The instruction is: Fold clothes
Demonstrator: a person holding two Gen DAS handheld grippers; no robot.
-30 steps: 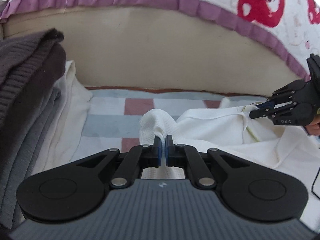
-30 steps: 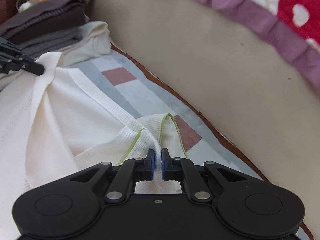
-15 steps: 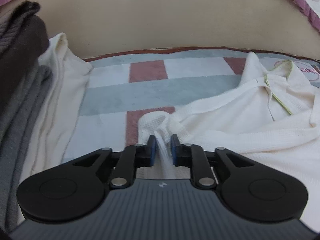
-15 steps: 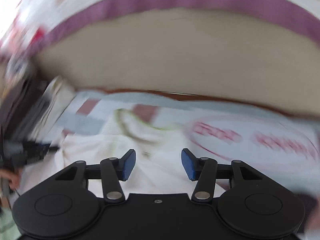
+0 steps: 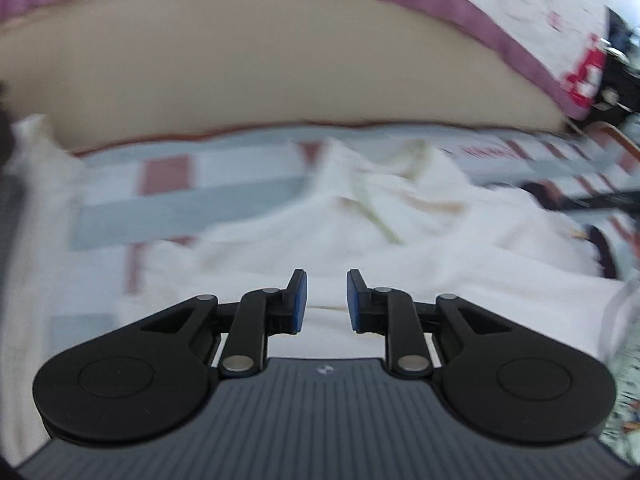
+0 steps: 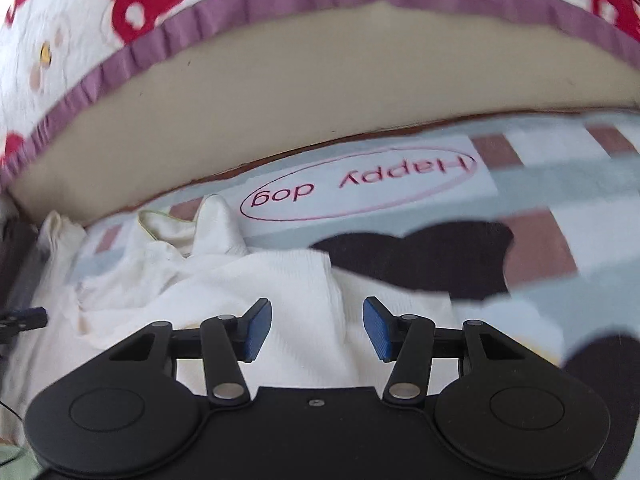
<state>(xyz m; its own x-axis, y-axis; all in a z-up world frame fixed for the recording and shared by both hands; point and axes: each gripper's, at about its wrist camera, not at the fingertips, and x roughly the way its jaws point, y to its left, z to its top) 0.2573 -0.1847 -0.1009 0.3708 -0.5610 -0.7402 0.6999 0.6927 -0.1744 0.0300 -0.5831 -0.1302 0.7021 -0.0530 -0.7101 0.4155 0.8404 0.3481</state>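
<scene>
A cream-white knit garment with a thin green collar trim (image 5: pixel 400 236) lies crumpled on a checked blanket (image 5: pixel 188 200); it also shows in the right wrist view (image 6: pixel 256 280). My left gripper (image 5: pixel 323 300) is open and empty just above the garment's near part. My right gripper (image 6: pixel 317 328) is open wide and empty over the garment's right edge. The left gripper's tip (image 6: pixel 28 315) shows at the far left of the right wrist view. The left wrist view is blurred.
A beige mattress side (image 6: pixel 320 92) with a purple-trimmed quilt (image 6: pixel 240 4) rises right behind the blanket. A "Happy dog" label (image 6: pixel 360 188) and dark patches (image 6: pixel 420 260) mark the blanket. Folded clothes (image 5: pixel 24 184) lie at the far left.
Both grippers have opened and let go of the white garment, which now lies on the blanket. Both have pulled back and swung, the right one toward the right.
</scene>
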